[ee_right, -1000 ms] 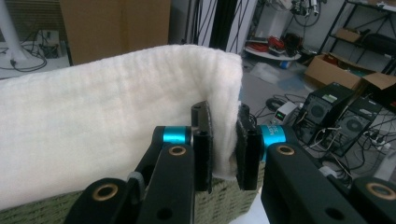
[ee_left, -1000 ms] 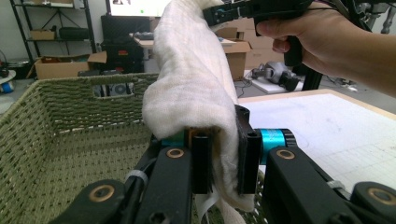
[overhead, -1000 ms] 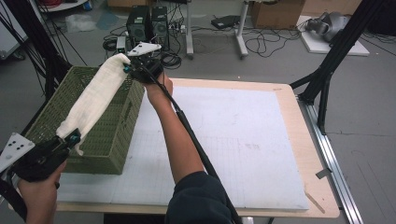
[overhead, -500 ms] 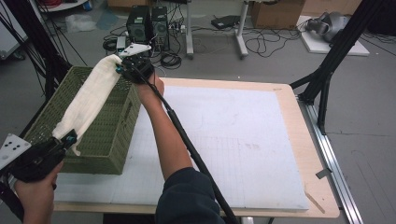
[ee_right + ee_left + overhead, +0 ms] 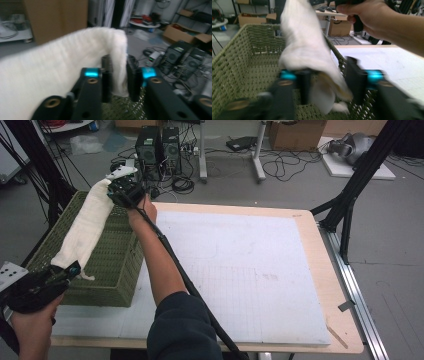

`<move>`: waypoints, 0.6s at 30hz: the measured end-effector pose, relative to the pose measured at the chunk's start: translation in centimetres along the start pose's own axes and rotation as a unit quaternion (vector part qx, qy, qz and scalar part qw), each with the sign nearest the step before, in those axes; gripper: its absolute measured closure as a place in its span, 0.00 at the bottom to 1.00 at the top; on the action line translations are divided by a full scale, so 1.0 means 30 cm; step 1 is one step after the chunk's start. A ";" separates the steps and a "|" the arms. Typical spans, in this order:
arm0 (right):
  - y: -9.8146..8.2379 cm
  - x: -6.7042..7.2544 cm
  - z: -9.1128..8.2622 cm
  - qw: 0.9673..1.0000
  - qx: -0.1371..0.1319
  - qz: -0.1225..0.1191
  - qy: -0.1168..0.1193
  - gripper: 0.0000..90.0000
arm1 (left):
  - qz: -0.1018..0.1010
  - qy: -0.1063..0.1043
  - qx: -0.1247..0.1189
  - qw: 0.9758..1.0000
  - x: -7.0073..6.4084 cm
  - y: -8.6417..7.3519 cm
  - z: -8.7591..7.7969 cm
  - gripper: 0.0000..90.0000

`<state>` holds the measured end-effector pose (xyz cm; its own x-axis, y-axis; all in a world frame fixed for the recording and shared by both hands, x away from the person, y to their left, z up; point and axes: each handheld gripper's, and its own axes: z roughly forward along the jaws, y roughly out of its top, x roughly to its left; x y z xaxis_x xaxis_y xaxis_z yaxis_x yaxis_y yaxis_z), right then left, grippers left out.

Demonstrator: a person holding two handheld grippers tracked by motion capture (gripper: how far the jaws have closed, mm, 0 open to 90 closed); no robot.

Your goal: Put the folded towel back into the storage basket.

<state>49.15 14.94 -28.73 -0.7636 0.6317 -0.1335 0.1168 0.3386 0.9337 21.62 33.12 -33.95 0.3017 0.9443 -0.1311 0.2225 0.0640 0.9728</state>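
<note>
A long white towel (image 5: 87, 225) hangs stretched over the green woven basket (image 5: 107, 255) at the table's left. At the far end my right gripper (image 5: 120, 190) is shut on it; the right gripper view has the two jaws of that gripper (image 5: 119, 77) close together on the towel's (image 5: 62, 62) folded edge. The near end reaches my left gripper (image 5: 67, 271). In the left gripper view its jaws (image 5: 329, 85) stand wide apart and blurred. The towel (image 5: 304, 42) droops between them over the basket's (image 5: 242, 62) inside.
A white mat (image 5: 240, 265) covers the wooden table to the right of the basket. The right arm and its black cable (image 5: 175, 265) cross the mat's left part. Computer towers (image 5: 157, 145) and cables lie on the floor beyond. A black frame post (image 5: 350, 205) stands at the right.
Both grippers have carried the towel to the left, so it now hangs more squarely above the basket. The right arm has swung left with it.
</note>
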 end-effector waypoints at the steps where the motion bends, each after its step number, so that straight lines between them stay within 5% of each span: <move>1: -0.008 0.004 0.012 1.000 0.004 0.009 -0.008 0.51 | -0.004 0.016 -0.008 1.000 0.012 -0.001 -0.006 0.45; 8: -0.052 -0.009 0.001 0.999 0.017 0.031 -0.004 0.43 | 0.000 0.034 -0.025 0.999 0.033 0.008 -0.035 0.40; 18: -0.100 -0.099 -0.159 0.999 0.002 0.043 0.019 0.40 | 0.008 0.018 -0.022 1.000 0.013 0.018 -0.025 0.35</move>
<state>48.04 8.73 -29.55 -0.7744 0.6315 -0.0403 0.1855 0.2875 0.9397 21.17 33.76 -33.34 0.2717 0.9561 -0.1098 0.1759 0.0628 0.9824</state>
